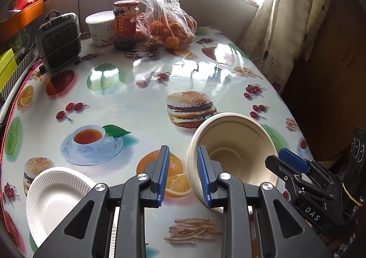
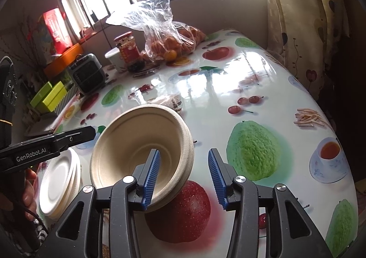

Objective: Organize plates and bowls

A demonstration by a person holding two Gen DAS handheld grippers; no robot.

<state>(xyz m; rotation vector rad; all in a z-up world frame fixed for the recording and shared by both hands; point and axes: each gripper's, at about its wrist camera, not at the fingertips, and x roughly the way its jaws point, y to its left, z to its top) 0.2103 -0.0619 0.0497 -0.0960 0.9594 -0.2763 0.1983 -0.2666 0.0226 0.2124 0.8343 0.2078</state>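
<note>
A beige paper bowl (image 1: pixel 235 150) is tilted on its side above the fruit-print table (image 1: pixel 137 102). Its rim sits between the open jaws of both grippers. My left gripper (image 1: pixel 183 173) is open, its right finger inside the bowl's rim. My right gripper (image 2: pixel 185 178) is open, its left finger inside the bowl (image 2: pixel 137 143), which looks like two nested bowls. The right gripper also shows in the left wrist view (image 1: pixel 295 164). A stack of white paper plates (image 1: pixel 55 200) lies at the table's near left, also seen in the right wrist view (image 2: pixel 59 184).
At the far end stand a small grey heater (image 1: pixel 59 40), a white tub (image 1: pixel 100 27), a red-labelled jar (image 1: pixel 125 24) and a clear bag of oranges (image 1: pixel 167 27). A curtain (image 1: pixel 286 17) hangs at the right. Green boxes (image 2: pixel 50 98) sit left of the table.
</note>
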